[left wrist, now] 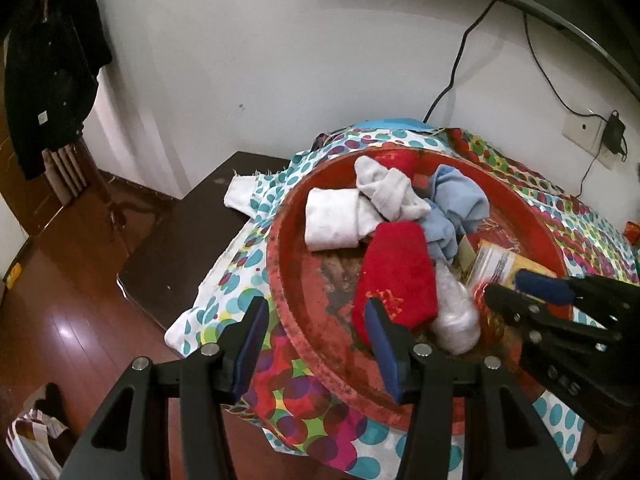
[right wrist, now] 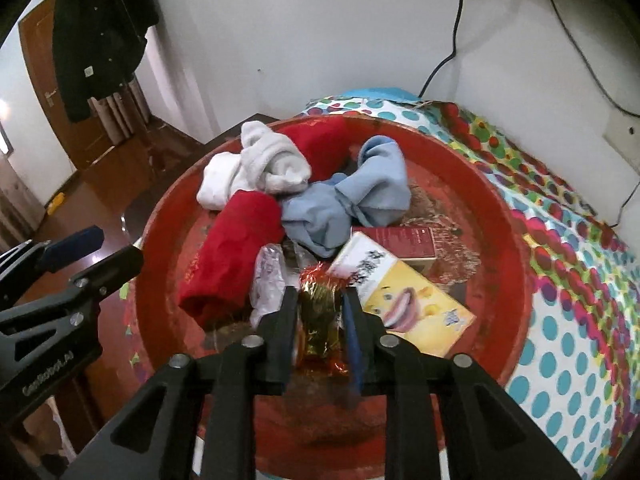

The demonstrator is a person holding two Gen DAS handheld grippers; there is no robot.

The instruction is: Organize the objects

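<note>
Fingers [right wrist: 288, 312] around crinkly gold-foil candy [right wrist: 320, 320].

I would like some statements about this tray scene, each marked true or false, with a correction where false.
1. The right gripper is closed around a gold foil packet. True.
2. The left gripper holds the red cloth. False: it is open and holds nothing.
3. The tray is blue. False: it is red.
4. A yellow box lies in the tray. True.
</note>
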